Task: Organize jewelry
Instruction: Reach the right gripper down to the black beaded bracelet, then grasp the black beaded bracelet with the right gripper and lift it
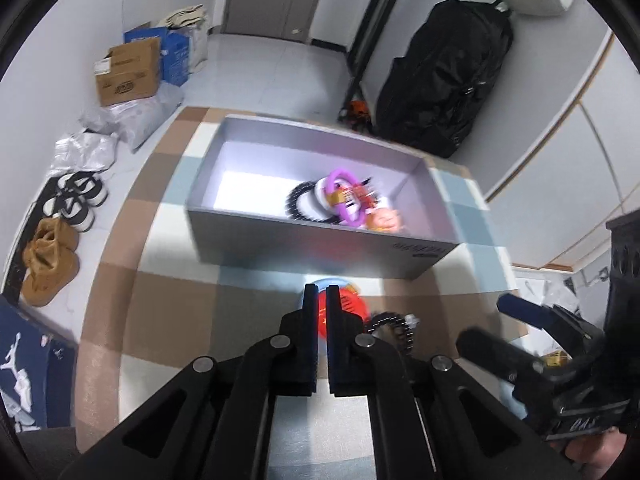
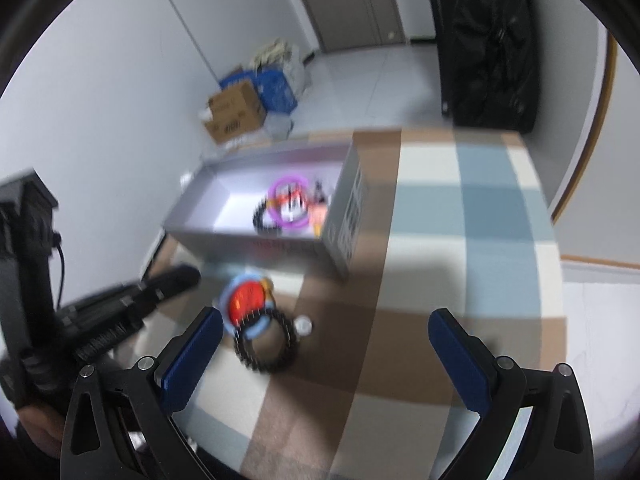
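A red disc with a light blue ring (image 1: 349, 303) (image 2: 246, 300) lies on the checked tablecloth in front of an open grey box (image 1: 320, 242) (image 2: 280, 246). My left gripper (image 1: 321, 290) (image 2: 192, 276) is shut right over the disc's far edge; I cannot tell if it pinches the rim. A black beaded bracelet (image 1: 394, 326) (image 2: 266, 346) and a small silver piece (image 2: 303, 325) lie beside the disc. The box holds a purple ring (image 1: 340, 178) (image 2: 288, 200), another black beaded bracelet (image 1: 296, 196) and an orange piece (image 1: 384, 220). My right gripper (image 2: 330, 322) (image 1: 494, 322) hovers open, its left finger near the loose bracelet.
The tablecloth (image 2: 440, 240) stretches out to the right of the box. On the floor left of the table stand shoes (image 1: 52, 256), plastic bags and cardboard boxes (image 1: 128, 72). A black bag (image 1: 444, 80) hangs behind the table's far edge.
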A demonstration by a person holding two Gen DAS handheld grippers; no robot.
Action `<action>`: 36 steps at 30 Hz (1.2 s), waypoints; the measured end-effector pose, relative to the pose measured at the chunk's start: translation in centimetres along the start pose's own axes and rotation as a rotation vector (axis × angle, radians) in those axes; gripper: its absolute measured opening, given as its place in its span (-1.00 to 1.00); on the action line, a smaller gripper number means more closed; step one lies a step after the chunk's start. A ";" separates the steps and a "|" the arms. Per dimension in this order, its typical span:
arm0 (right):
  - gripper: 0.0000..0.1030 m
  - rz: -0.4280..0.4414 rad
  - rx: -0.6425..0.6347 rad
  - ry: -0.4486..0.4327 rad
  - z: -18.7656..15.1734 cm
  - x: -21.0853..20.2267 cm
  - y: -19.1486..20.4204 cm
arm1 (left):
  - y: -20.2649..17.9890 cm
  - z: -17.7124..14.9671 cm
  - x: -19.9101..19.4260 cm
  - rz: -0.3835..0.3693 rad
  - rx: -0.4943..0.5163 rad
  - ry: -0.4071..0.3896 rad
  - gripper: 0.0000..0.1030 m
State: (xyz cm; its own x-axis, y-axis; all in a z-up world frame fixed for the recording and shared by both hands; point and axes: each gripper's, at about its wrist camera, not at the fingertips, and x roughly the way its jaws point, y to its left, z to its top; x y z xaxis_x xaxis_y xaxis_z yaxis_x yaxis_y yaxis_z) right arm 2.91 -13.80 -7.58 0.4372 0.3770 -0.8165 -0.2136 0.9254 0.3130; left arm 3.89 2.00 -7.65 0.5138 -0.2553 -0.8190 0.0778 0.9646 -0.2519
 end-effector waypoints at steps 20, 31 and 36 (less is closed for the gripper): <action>0.43 0.025 -0.155 0.095 -1.8 4.1 5.1 | 3.5 0.2 -0.1 0.037 -0.119 0.019 -0.27; -0.12 -0.075 -0.175 0.053 -2.0 4.6 6.1 | 4.5 0.4 0.7 0.035 -0.155 0.062 -0.27; -0.22 -0.046 -0.151 0.032 -1.4 3.5 5.6 | 4.0 0.3 1.0 0.016 -0.132 0.079 -0.27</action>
State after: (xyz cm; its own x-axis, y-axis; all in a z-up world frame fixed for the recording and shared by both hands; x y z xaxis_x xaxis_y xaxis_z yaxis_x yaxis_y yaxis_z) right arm 1.99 -7.37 -9.40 0.4218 0.3306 -0.8443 -0.3241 0.9246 0.2001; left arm 5.02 5.62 -9.32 0.4444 -0.2493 -0.8604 -0.0456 0.9529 -0.2997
